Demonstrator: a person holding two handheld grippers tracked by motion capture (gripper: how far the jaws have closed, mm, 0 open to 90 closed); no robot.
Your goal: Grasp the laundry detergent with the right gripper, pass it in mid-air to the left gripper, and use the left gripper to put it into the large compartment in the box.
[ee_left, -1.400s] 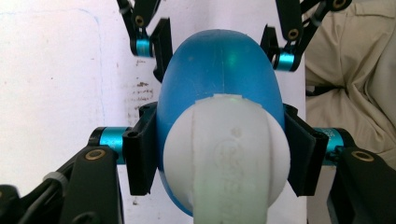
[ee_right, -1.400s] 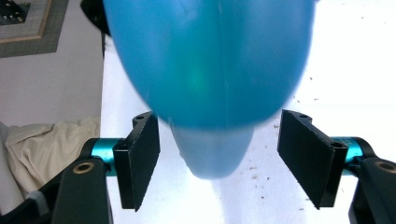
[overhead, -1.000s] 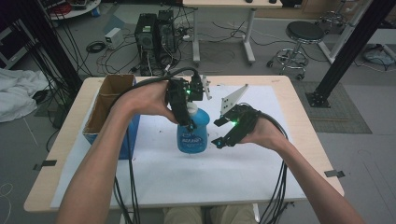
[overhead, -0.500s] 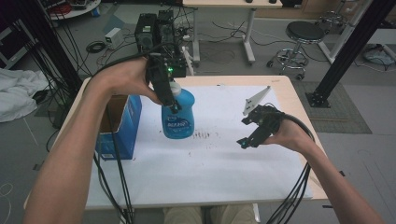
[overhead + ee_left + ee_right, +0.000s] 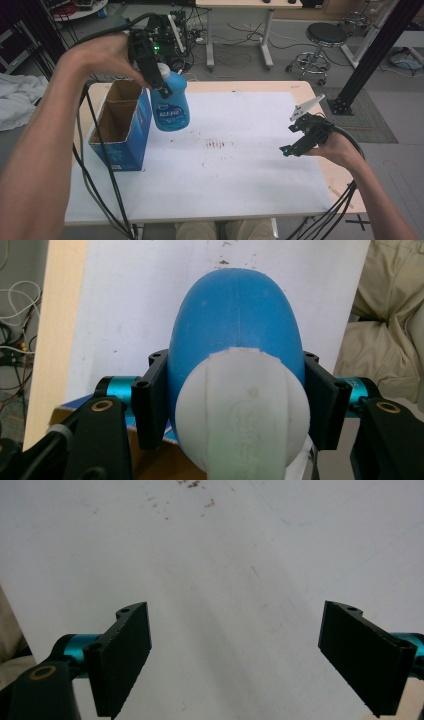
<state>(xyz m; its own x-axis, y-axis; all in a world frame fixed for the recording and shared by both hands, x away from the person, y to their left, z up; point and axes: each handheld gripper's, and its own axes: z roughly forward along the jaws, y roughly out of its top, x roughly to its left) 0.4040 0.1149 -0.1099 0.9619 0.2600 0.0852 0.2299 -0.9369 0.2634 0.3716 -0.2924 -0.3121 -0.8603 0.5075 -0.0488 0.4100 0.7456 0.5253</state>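
Observation:
A blue bottle [image 5: 170, 107] with a white cap hangs in the air at the left, just beside the open blue cardboard box [image 5: 127, 145]. My left gripper [image 5: 162, 85] is shut on its neck from above. In the left gripper view the black pads [image 5: 152, 400] press both sides of the bottle [image 5: 235, 325], with the white cap nearest the camera. My right gripper [image 5: 296, 142] is held low over the right side of the white sheet [image 5: 250, 190]. Its jaws have just been opening and now stand wide, and in the right gripper view nothing lies between them [image 5: 235, 655].
The box stands open at the table's left edge, below and beside the raised bottle. Cables trail from both grippers over the front edge. Beyond the table are a round stool [image 5: 325, 35], a second desk and a black frame post [image 5: 372, 60].
The left gripper has lifted the bottle off the sheet and carried it left toward the box. The right gripper has drawn away from the bottle to the right, with its jaws wider.

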